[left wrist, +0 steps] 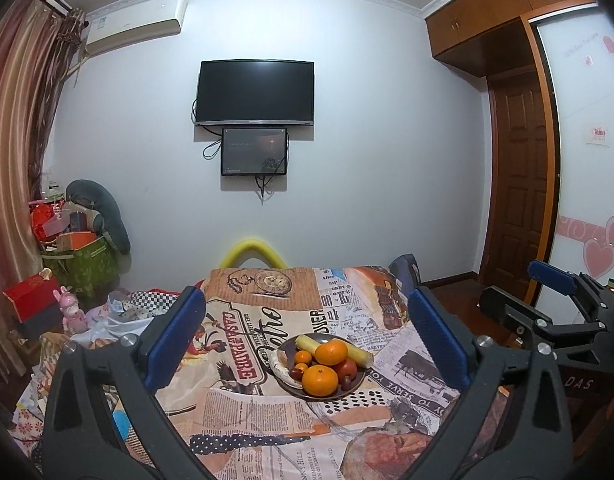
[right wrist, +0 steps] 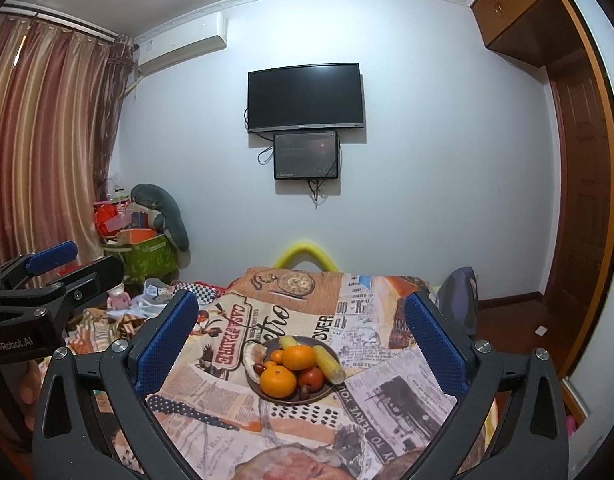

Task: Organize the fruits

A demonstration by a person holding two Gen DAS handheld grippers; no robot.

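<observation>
Left wrist view: the left hand-held gripper (left wrist: 305, 336) hangs released, its blue-padded jaws spread wide and holding nothing, above a counter (left wrist: 243, 412) draped in a newspaper-print cloth. Framed between the jaws but well beyond them sits a dark plate (left wrist: 282, 348) heaped with fruit: a large orange (left wrist: 320, 380) at the near edge, a second orange (left wrist: 331, 352) behind it, a small tangerine (left wrist: 303, 357), a red fruit (left wrist: 348, 367), small dark red fruits, and a pale yellow-green cylindrical piece (left wrist: 307, 343) at the back. The right hand-held gripper (left wrist: 547, 300) shows at the right edge, clear of the plate and empty.

Right wrist view: the right hand-held gripper (right wrist: 301, 330) is likewise spread wide and empty, aimed at the same plate (right wrist: 255, 378) from a little further right. Here a corn-like cob (right wrist: 328, 363) lies along the plate's right side, touching the fruit pile. The left hand-held gripper (right wrist: 77, 264) appears at the left edge, near the counter but apart from the plate.

Judged from both views, all visible fruit already sits gathered on the one plate and none lies loose on the cloth. Either the sorting is finished or it has not begun; no second container is in sight, so which one applies cannot be told.
</observation>
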